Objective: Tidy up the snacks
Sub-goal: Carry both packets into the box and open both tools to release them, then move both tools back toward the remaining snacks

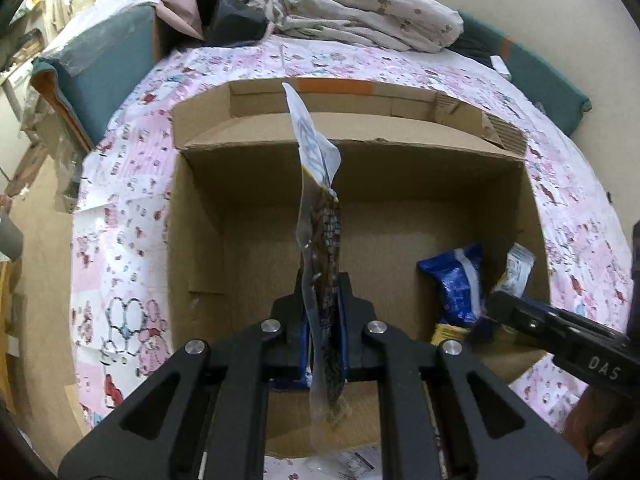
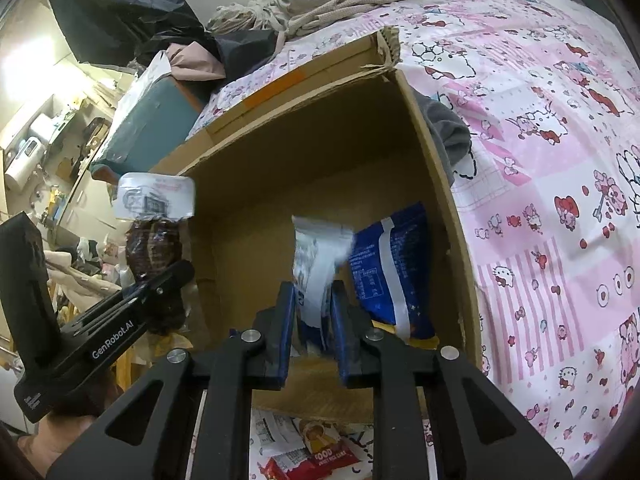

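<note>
An open cardboard box (image 1: pixel 208 208) sits on the pink patterned bed. My left gripper (image 1: pixel 325 304) is shut on a long clear packet of dark snacks (image 1: pixel 326 240) with a white top, held edge-on above the box's middle. The same packet shows in the right wrist view (image 2: pixel 154 236), held by the left gripper (image 2: pixel 176 276). My right gripper (image 2: pixel 314 304) is shut on a white snack packet (image 2: pixel 316 256) inside the box (image 2: pixel 436 184) at its right side, next to a blue snack bag (image 2: pixel 390 272). The blue bag (image 1: pixel 460 284) and white packet (image 1: pixel 518 268) also show in the left wrist view.
A red snack bar (image 2: pixel 316 458) and other packets lie on the bed in front of the box. A crumpled blanket (image 1: pixel 360 8) and dark clothes are piled behind it. A grey cloth (image 2: pixel 450 132) lies beside the box's right wall. A teal sofa arm (image 1: pixel 100 64) stands at the left.
</note>
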`<state>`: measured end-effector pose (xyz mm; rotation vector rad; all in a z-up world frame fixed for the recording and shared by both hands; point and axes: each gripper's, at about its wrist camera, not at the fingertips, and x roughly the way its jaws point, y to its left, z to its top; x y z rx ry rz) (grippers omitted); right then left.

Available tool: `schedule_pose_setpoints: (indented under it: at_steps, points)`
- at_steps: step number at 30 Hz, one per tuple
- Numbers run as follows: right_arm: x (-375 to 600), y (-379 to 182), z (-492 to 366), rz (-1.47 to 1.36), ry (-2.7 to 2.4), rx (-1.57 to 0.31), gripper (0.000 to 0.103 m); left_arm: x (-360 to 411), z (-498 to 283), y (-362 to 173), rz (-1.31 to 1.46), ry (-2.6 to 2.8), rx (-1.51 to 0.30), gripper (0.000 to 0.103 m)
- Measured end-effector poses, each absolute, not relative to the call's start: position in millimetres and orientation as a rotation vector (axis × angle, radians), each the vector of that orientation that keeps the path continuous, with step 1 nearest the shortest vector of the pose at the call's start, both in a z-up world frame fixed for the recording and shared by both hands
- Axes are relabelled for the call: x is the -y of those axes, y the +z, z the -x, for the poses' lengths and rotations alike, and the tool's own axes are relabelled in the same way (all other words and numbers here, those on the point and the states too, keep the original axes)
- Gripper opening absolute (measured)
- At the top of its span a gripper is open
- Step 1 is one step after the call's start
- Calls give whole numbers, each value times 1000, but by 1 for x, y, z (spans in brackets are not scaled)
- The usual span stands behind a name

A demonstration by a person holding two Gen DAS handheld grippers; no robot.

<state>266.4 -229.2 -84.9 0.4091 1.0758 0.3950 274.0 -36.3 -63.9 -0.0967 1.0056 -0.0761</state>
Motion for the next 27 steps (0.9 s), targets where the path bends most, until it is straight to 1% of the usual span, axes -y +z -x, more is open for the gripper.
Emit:
schedule_pose_setpoints:
  at_steps: [5,7,8,9,10,11,12,14,20,27]
  points:
    - [228,-82,-266,-410,396,-1060,21,40,-272,-61,87,-78,-990,12]
    - [232,-78,-265,-432,396,-1038,25,40,-273,-61,94,-84,-1000,13]
    - [233,-77,-265,-442,398,-1030,37,39,-273,-61,104,-89,-1002,20]
    - [236,-74,-265,-461,398,-1012,66,37,-273,-61,121,-101,-1006,38]
    - [239,-72,-263,-475,391,-993,80,35,-274,-60,148,-120,-1012,50]
    - [243,-69,-262,-494,382,-958,93,34,-273,-59,166,-125,-1014,70]
    - [247,-63,-259,-506,369,-918,94,33,-272,-57,177,-122,-1007,80]
    - [249,-60,-260,-500,365,-905,95,31,-270,-52,173,-102,-979,83]
    - [249,-60,-261,-475,338,-909,97,35,-265,-44,117,-95,-940,83]
    - [237,-44,-246,-369,326,-848,99,22,-261,-38,151,-62,-916,83]
